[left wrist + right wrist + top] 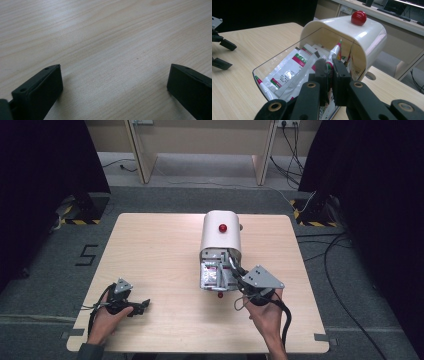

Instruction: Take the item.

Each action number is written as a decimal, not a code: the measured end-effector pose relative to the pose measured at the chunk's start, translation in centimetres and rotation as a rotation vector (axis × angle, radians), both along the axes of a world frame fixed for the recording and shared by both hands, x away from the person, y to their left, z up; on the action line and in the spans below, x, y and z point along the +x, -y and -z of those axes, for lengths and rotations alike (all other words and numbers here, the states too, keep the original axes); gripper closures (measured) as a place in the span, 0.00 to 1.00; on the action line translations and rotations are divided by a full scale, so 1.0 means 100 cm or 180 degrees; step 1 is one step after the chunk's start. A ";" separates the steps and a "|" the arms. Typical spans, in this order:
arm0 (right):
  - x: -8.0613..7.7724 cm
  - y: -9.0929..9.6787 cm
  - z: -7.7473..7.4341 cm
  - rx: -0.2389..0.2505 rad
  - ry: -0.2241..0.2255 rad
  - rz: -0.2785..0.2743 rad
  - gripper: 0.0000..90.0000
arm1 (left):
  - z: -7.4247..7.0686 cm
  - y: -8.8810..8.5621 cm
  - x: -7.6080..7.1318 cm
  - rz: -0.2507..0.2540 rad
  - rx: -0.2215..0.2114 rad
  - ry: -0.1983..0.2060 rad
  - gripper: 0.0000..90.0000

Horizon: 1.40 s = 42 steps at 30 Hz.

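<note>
Right gripper view, packet (329, 65) pinched — right gripper (330, 72)

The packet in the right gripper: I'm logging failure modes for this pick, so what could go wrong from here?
1. The right gripper is shut on one upright packet by a thin edge; it may slip or tear when pulled.
2. Other packets lie loosely packed beside it in the clear tray, so neighbours may drag out over the rim.
3. The left gripper rests open on the table, away from the container, so nothing steadies it; it may slide.
</note>
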State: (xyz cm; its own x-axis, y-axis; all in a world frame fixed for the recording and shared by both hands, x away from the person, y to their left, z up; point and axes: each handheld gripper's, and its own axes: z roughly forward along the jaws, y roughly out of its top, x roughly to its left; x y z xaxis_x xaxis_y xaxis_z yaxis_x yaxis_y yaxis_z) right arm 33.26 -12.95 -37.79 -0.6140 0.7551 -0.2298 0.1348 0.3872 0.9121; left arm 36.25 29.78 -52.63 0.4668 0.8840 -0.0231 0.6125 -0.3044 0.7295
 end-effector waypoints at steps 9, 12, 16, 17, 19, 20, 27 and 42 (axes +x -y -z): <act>-0.009 0.004 -0.007 0.0068 0.0057 -0.0030 0.94 | 0.000 0.000 0.000 0.0000 0.0000 0.0000 0.00; -0.011 0.011 -0.010 0.0114 0.0073 -0.0022 0.95 | 0.000 0.000 0.000 -0.0001 0.0001 0.0000 0.00; -0.015 0.018 -0.012 0.0181 0.0075 0.0001 0.95 | 0.000 0.000 0.000 0.0000 0.0000 0.0001 0.00; -0.015 0.018 -0.012 0.0181 0.0075 0.0001 0.95 | 0.000 0.000 0.000 0.0000 0.0000 0.0001 0.00; -0.019 0.025 -0.014 0.0219 0.0079 0.0009 0.95 | 0.000 0.000 0.000 -0.0001 0.0001 0.0000 0.00; -0.020 0.027 -0.015 0.0231 0.0085 0.0012 0.95 | 0.000 0.000 0.000 0.0000 0.0002 0.0000 0.00; -0.025 0.046 -0.018 0.0348 0.0085 0.0095 0.95 | 0.000 0.000 0.000 0.0000 0.0001 0.0000 0.00; -0.020 0.070 -0.012 0.0354 0.0041 0.0319 0.95 | 0.000 0.000 0.000 -0.0004 0.0000 0.0000 0.00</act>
State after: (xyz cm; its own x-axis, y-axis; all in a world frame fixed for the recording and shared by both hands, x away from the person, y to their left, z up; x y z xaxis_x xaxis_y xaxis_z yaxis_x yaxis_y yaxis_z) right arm 31.23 -19.98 -36.61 -0.5318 0.8337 -0.1487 0.1558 0.2689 0.9505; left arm 36.22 29.77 -52.62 0.4659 0.8846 -0.0231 0.6129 -0.3037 0.7295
